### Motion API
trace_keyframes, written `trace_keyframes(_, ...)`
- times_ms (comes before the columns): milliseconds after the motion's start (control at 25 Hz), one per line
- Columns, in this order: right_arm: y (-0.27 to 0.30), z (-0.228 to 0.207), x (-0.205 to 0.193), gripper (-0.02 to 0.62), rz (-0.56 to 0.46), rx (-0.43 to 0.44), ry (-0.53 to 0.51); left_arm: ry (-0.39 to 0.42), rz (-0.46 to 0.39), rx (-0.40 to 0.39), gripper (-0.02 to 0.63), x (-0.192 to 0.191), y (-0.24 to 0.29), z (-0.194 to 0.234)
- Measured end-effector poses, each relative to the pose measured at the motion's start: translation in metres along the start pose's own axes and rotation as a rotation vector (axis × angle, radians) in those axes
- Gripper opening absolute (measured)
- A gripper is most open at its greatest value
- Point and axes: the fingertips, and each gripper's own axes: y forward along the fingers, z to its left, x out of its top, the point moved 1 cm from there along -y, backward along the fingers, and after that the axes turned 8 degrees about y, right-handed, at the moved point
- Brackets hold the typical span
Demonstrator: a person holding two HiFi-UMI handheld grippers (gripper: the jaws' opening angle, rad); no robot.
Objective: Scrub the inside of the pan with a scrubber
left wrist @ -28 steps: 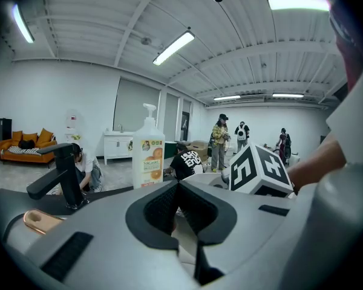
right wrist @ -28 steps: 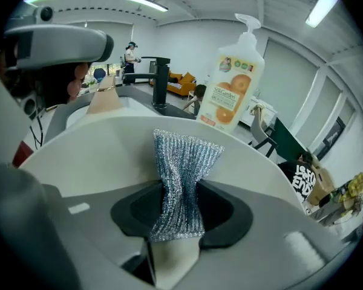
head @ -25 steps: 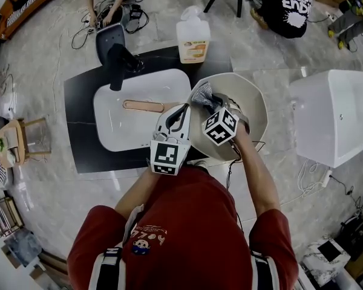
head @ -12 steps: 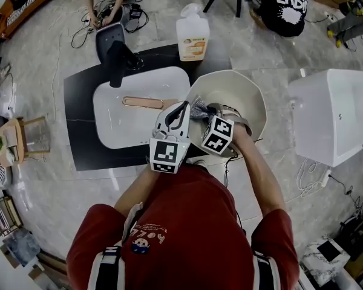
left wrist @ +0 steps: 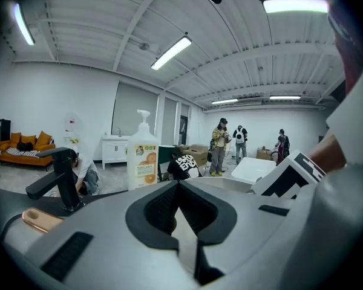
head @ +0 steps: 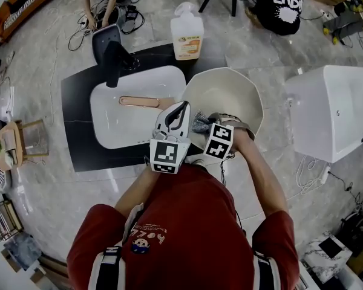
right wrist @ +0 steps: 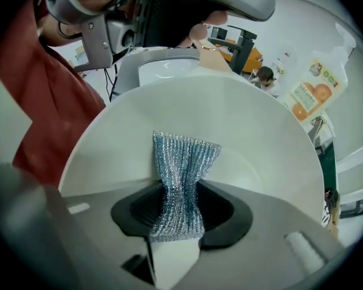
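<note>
Left claw (head: 178, 112) is closed on the near rim of the pan (head: 233, 92), which hangs over the right edge of the table (head: 78, 147). Right claw (head: 201, 124) pinches the scrubber (right wrist: 180, 159) at its middle, against the pan's inner wall; this mesh looks soft, light and springy.

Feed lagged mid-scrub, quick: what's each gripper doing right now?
Left gripper: closed on the pan, at its edge.
Right gripper: closed on the scrubber, inside the pan.

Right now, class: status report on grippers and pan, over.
Left gripper shut on pan handle. Right gripper shut on scrubber, inside pan. Nothing blocking.
</note>
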Motion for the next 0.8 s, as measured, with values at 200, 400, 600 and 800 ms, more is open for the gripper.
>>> trace_keyframes(200, -0.004, 0.002, -0.012, 0.178, 0.033, 0.021, 0.008, 0.001, 0.001, -0.004, 0.006, 0.000, -0.001, -0.004)
trace_keyframes(400, -0.005, -0.010, -0.023, 0.178, 0.049, -0.008, 0.037, -0.001, 0.001, -0.006, 0.006, -0.001, 0.000, -0.005)
trace_keyframes(600, -0.007, -0.033, -0.037, 0.178, 0.086, -0.064, 0.085, -0.004, 0.002, -0.009, 0.006, -0.002, 0.001, -0.005)
trace_keyframes(800, -0.009, -0.061, -0.049, 0.179, 0.115, -0.146, 0.155, -0.006, 0.003, -0.011, 0.006, -0.001, 0.002, -0.004)
